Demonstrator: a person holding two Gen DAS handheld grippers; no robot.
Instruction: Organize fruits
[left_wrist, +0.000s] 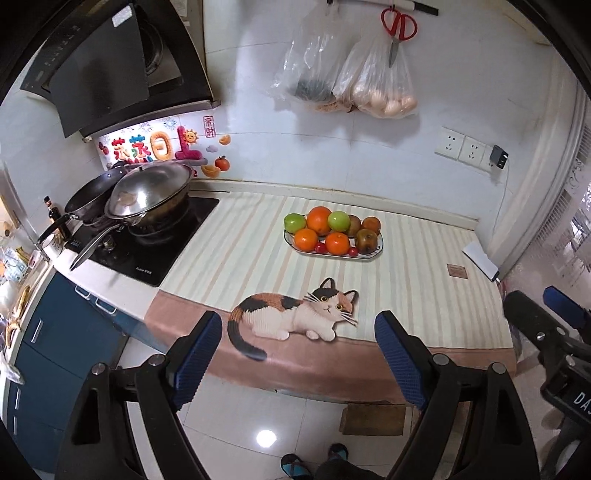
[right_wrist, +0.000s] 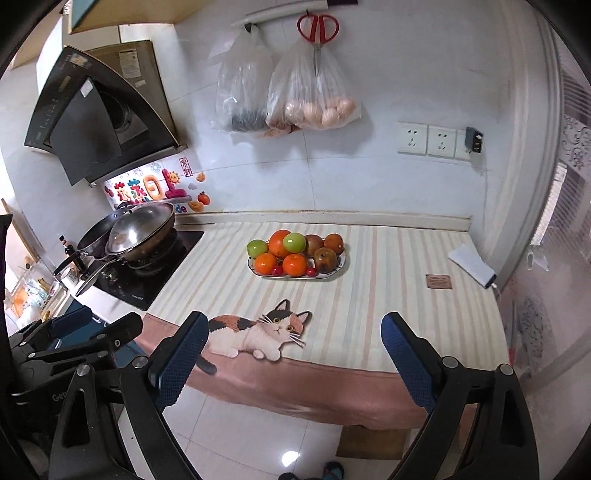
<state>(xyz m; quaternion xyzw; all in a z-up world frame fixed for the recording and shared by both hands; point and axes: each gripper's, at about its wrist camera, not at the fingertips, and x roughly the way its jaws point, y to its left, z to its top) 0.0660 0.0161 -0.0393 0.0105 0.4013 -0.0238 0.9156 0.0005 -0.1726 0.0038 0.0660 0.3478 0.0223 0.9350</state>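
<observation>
Plate (left_wrist: 375, 254) heaped with oranges (left_wrist: 319, 220), green apples (left_wrist: 338, 220), perhaps cherries; both grippers (left_wrist: 297, 354) (right_wrist: 291, 360) gape empty. Only the right view shows the third socket.

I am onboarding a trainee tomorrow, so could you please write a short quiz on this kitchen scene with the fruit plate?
1. True or false: the left claw is shut on an orange.
2. Multiple choice: where does the plate of fruit stand? A) on the stove B) on the striped cloth C) on the floor
3. Fill in: the red scissors hang on the ____ above the counter.

Key:
1. False; both the left and the right claw are open and empty, held short of the counter.
2. B, on the striped cloth.
3. wall.
</observation>
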